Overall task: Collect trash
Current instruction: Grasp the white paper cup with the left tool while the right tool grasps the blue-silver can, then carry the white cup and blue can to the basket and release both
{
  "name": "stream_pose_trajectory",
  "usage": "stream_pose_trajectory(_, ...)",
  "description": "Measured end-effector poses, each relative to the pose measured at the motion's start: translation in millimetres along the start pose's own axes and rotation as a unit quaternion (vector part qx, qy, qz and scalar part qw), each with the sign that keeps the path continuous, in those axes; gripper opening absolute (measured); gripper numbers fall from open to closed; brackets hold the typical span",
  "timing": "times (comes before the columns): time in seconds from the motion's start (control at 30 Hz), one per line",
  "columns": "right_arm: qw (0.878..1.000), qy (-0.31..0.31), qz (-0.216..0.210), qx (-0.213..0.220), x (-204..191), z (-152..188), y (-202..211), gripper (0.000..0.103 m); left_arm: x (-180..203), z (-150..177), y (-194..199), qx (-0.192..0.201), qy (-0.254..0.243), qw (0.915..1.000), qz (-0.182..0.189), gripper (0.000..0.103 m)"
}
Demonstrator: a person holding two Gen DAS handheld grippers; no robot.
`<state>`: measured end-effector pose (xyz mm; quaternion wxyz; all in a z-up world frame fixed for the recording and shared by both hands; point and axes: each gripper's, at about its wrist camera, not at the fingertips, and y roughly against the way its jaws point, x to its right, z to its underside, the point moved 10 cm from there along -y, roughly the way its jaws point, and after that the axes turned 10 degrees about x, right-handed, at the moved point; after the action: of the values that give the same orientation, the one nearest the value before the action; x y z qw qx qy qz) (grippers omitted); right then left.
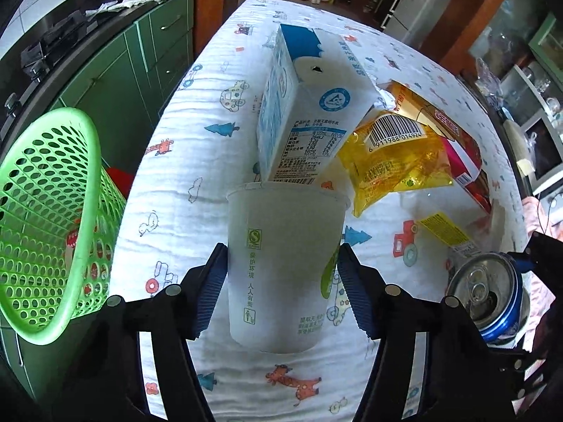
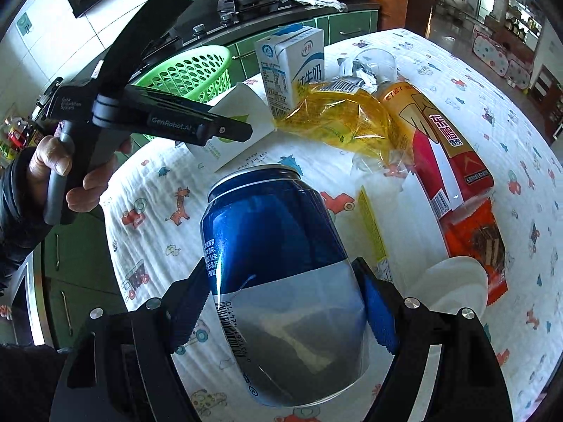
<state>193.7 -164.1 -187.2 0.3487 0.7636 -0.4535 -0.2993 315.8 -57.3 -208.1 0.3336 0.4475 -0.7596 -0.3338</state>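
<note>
Behind paper cup (image 1: 285, 267), milk carton (image 1: 299, 105)

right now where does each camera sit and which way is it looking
left wrist: sits on the left tongs, looking down at the white paper cup they clamp; its own black fingers show.
right wrist: sits on the right tongs, looking down at the blue metal can they clamp; the hand holding the left tool shows.
shared: cup, can, green plastic basket, milk carton.
</note>
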Motion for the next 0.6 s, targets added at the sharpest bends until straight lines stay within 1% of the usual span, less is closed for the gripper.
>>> stream_pose_trajectory(0.17,1.0,0.008,-0.004,0.002,-6,-7,0,0.076,-5,1,24,0.019,0.003,0.9998,0.002,0.062)
stream_pose_trajectory(0.27,1.0,0.014,-0.008,0.006,-13,-17,0,0.076,-17,0,45,0.037,0.011,0.9992,-0.004,0.062)
stream_pose_trajectory(0.4,0.999,0.03,-0.014,0.013,-28,-35,-2,0.076,-48,-4,74,0.06,0.034,0.9973,-0.027,0.062)
stream_pose_trajectory(0.47,0.999,0.036,-0.02,0.016,-37,-46,-5,0.076,-71,-6,89,0.073,0.045,0.9951,-0.049,0.062)
stream_pose_trajectory(0.6,0.998,0.048,-0.03,0.024,-56,-70,-14,0.076,-118,-9,105,0.083,0.077,0.9901,-0.083,0.062)
